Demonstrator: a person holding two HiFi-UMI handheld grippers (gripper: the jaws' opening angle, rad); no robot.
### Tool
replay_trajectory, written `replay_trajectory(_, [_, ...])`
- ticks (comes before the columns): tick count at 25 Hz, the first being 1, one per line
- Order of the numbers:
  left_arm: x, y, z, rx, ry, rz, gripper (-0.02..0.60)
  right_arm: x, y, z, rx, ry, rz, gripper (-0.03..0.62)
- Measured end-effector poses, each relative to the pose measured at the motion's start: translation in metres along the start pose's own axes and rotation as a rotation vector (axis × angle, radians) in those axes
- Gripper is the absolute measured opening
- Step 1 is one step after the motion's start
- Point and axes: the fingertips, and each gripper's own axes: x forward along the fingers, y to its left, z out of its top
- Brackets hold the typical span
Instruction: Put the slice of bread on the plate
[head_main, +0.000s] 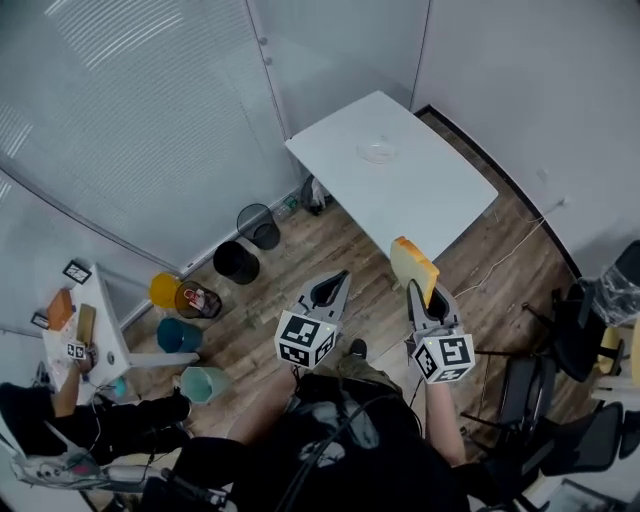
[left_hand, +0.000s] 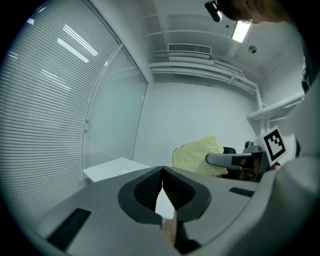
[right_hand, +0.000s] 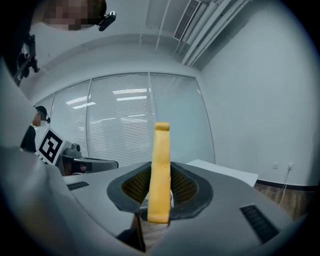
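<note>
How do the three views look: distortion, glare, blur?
Head view: wide-angle bending toward the edges, sharp; the clear plate nearly vanishes against the white table. Left gripper view: fisheye, dark corners, ceiling lamp blown out. Right gripper view: fisheye, bread slice sharp, lamp reflections on the blinds.

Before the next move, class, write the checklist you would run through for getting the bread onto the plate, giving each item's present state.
1. Bread gripped upright in right tongs: ok.
2. Left tongs shut and empty: ok.
3. Plate lying on table: ok.
4. Bread above plate: not ok, it is short of the table's near edge.
5. Plate empty: cannot tell, too small to judge.
</note>
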Motion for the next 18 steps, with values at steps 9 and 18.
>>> replay_trajectory(9, [0.1, 0.068, 0.013, -0.018, 0.031, 0.012, 0.008, 0.11, -0.05, -0.007, -0.001, 0.074, 0.052, 0.092])
replay_trajectory(18, [0.218, 0.184, 0.033, 0.02, 0.042, -0.083, 0.008, 0.245, -0.095, -0.002, -0.028, 0.117, -0.057, 0.092])
